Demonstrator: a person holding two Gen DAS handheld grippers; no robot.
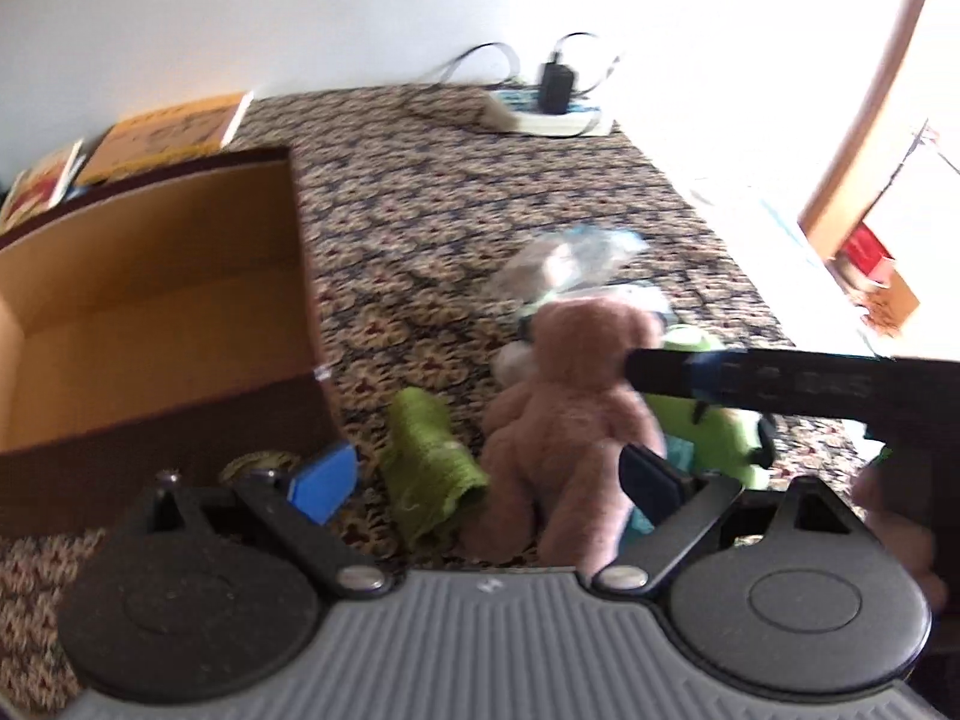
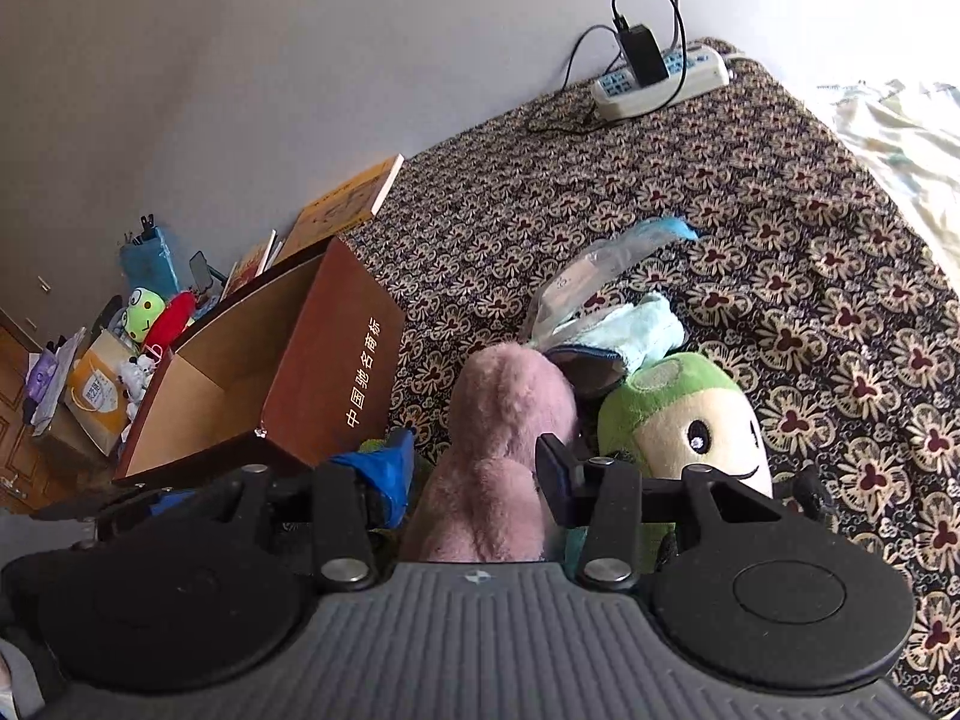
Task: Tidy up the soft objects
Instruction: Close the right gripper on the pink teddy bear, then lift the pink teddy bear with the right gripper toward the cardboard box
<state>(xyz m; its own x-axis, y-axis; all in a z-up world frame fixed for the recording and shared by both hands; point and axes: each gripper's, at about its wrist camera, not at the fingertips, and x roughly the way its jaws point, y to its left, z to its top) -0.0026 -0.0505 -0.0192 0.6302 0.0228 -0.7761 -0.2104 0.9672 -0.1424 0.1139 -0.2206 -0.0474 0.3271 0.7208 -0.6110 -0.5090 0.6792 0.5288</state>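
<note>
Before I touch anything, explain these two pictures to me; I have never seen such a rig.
No robot: a person holds a two-finger gripper in each hand, each with a camera looking along its fingers. One picture looks out from the left gripper, the other from the right gripper. On the patterned cloth lie an open cardboard box, a pink teddy, a green plush, a green knitted piece and a power strip. The left gripper is open, empty. The right gripper straddles the teddy; whether it squeezes it, I cannot tell.

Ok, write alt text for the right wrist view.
The right claw straddles a pink plush toy lying on a floral patterned cloth. A green plush lies beside it, and an open cardboard box stands to the left.
</note>
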